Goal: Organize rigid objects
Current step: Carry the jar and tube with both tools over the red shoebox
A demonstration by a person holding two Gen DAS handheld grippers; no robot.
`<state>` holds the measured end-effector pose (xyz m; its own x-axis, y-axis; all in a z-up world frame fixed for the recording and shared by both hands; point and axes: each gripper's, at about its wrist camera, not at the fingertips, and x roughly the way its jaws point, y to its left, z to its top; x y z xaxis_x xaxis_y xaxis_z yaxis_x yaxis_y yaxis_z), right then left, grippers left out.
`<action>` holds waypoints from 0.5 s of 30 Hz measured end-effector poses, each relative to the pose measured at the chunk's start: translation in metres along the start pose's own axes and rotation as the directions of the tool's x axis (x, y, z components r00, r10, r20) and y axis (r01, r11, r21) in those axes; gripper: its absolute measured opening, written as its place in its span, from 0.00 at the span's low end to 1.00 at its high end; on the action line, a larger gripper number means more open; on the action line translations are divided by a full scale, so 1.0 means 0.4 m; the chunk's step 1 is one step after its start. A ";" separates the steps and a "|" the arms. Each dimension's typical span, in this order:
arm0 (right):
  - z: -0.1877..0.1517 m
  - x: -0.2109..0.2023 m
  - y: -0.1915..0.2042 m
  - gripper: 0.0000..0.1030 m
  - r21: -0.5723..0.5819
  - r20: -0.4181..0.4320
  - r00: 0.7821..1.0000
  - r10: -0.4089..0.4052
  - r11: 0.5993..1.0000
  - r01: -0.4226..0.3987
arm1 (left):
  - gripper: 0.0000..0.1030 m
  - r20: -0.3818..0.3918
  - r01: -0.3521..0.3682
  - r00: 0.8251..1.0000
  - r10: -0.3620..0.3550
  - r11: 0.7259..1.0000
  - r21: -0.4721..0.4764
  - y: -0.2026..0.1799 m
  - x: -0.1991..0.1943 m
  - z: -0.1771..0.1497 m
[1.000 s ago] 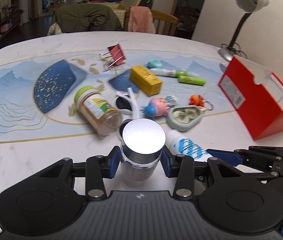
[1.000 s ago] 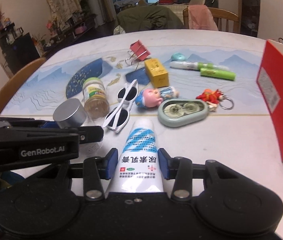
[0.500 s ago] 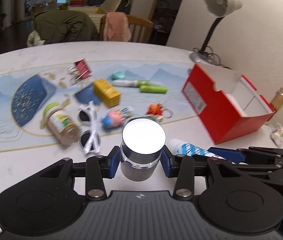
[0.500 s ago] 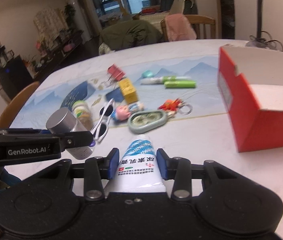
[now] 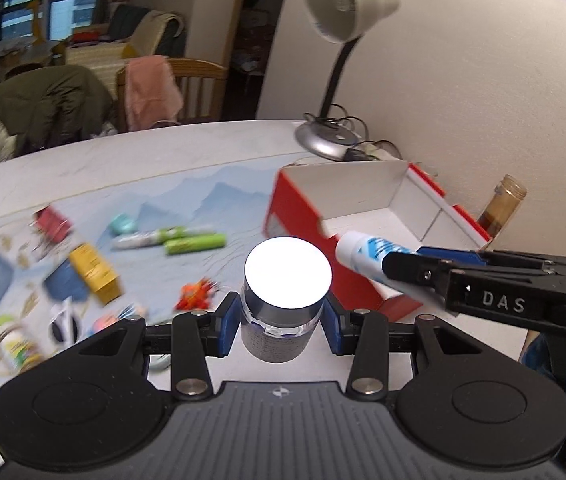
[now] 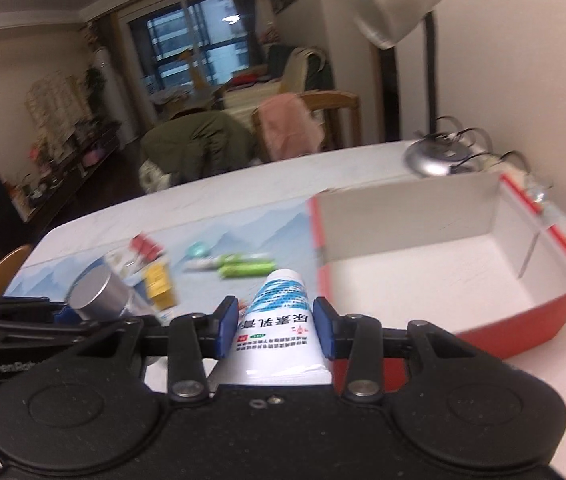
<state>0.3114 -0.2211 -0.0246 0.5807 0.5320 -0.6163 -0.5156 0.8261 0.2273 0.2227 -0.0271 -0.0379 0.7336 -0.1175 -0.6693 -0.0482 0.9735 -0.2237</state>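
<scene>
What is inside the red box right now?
The red box shows only its bare white floor and walls; nothing lies in the visible part. The right gripper and its tube cover the near left corner, so that part cannot be seen.

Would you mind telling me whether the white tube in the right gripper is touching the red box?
Apart. In the left wrist view the white tube hangs in the air above the red box, with clear space below its cap.

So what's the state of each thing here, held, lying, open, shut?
Left hand-held gripper: shut on the jar.
Silver-lidded jar: lid on, held off the table.
Right hand-held gripper: shut on the tube.
White tube: capped, held.
Red box: open, empty.
Green markers: lying on the mat.
</scene>
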 end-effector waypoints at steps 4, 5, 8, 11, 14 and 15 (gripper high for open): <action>0.028 0.021 -0.084 0.39 0.012 0.008 0.999 -0.051 0.999 0.051 | 0.41 -0.012 0.019 1.000 -0.018 0.999 0.042 -0.062 0.062 0.051; 0.034 0.028 -0.104 0.39 0.012 0.008 0.998 -0.063 0.998 0.063 | 0.41 -0.015 0.024 1.000 -0.023 0.998 0.052 -0.079 0.077 0.064; 0.050 0.049 -0.167 0.39 0.022 0.004 0.996 -0.090 0.996 0.090 | 0.41 -0.030 0.025 0.999 -0.023 0.997 0.069 -0.126 0.131 0.102; 0.065 0.070 -0.224 0.39 0.020 0.005 0.993 -0.115 0.993 0.115 | 0.41 -0.052 0.032 0.998 -0.028 0.997 0.076 -0.166 0.190 0.134; 0.076 0.098 -0.277 0.39 0.016 -0.007 0.991 -0.136 0.991 0.136 | 0.41 -0.075 0.025 0.997 -0.018 0.996 0.088 -0.203 0.247 0.159; 0.077 0.108 -0.291 0.39 0.012 -0.010 0.989 -0.146 0.989 0.146 | 0.41 -0.084 0.025 0.996 -0.017 0.995 0.093 -0.215 0.266 0.166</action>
<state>0.4159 -0.2888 -0.0546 0.6432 0.4041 -0.6503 -0.4180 0.8970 0.1439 0.3496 -0.1101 -0.0429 0.6746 -0.1501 -0.7228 0.0332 0.9843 -0.1734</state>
